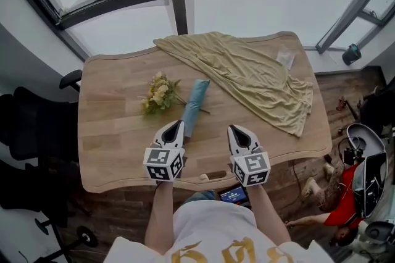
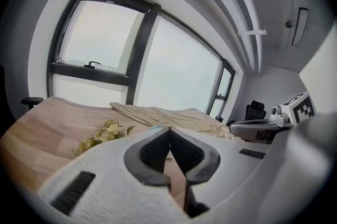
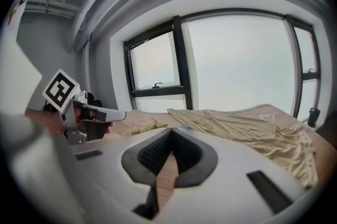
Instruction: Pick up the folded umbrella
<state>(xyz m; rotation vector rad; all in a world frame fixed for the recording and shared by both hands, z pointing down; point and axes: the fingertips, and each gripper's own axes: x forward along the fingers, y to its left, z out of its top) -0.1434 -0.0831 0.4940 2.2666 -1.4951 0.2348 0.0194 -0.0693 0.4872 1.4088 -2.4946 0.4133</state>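
We list: folded umbrella (image 1: pixel 195 106) flat on worktop (image 1: pixel 111 132); flowers (image 1: pixel 159 94) just beside, at its left; beige cloth (image 1: pixel 247 73) behind. Left tongs (image 1: pixel 179 123) clenched, empty, by umbrella's near end; right tongs (image 1: pixel 232 128) clenched, empty.

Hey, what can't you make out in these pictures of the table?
- Folded umbrella: all but a sliver hidden behind the left gripper and right gripper in their own views.
- Under the cloth: covered in every view.
- Small pale item on the cloth: too small to identify, head view.
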